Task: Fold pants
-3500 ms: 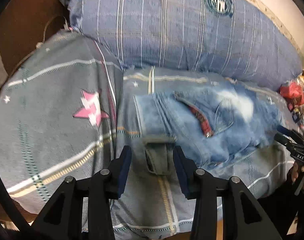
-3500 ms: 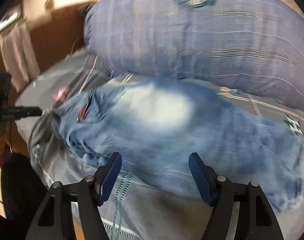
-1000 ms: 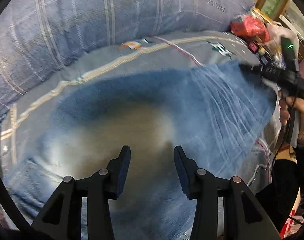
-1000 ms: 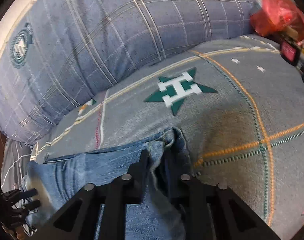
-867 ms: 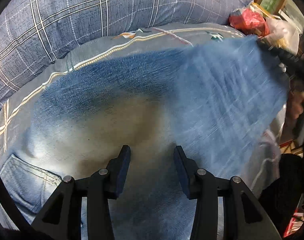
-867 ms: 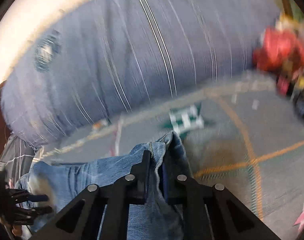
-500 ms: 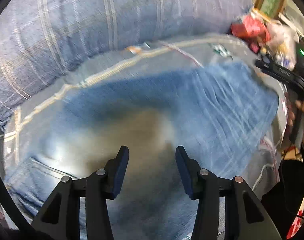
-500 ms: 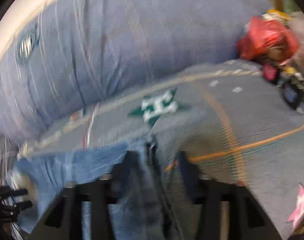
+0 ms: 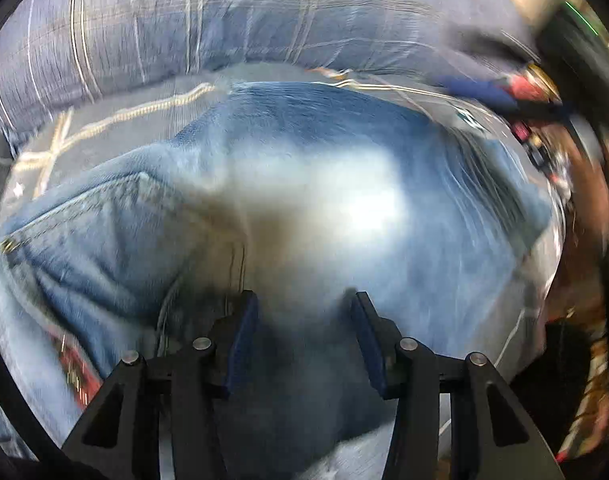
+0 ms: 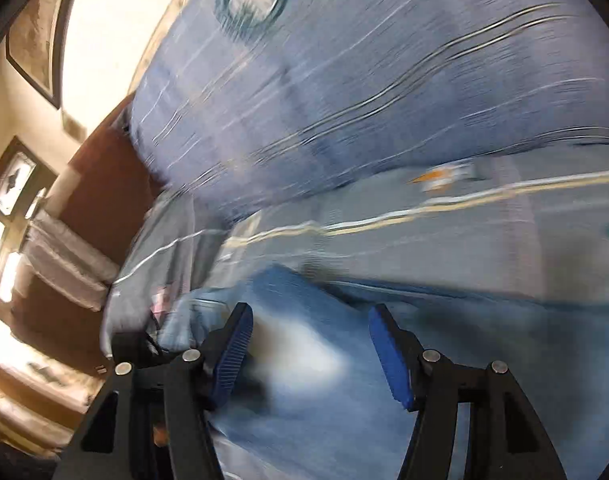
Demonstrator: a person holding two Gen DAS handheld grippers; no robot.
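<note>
Faded blue jeans [image 9: 324,208] lie spread on a grey patterned bedspread [image 9: 116,120], pocket and waistband at the left. My left gripper [image 9: 304,312] is open just above the jeans' middle, holding nothing. My right gripper [image 10: 310,332] is open and empty over the jeans [image 10: 344,380] near their upper edge. It also shows, blurred, at the upper right of the left wrist view [image 9: 484,92]. Both views are motion-blurred.
A large blue plaid pillow [image 10: 384,80] lies along the back of the bed. Red packets and clutter [image 9: 528,88] sit at the bed's right end. A brown headboard [image 10: 100,184] and framed pictures [image 10: 32,40] are at the left.
My right gripper has let go of the jeans' hem, opened, and swung left over the jeans. My left gripper stays open and has shifted towards the waistband end.
</note>
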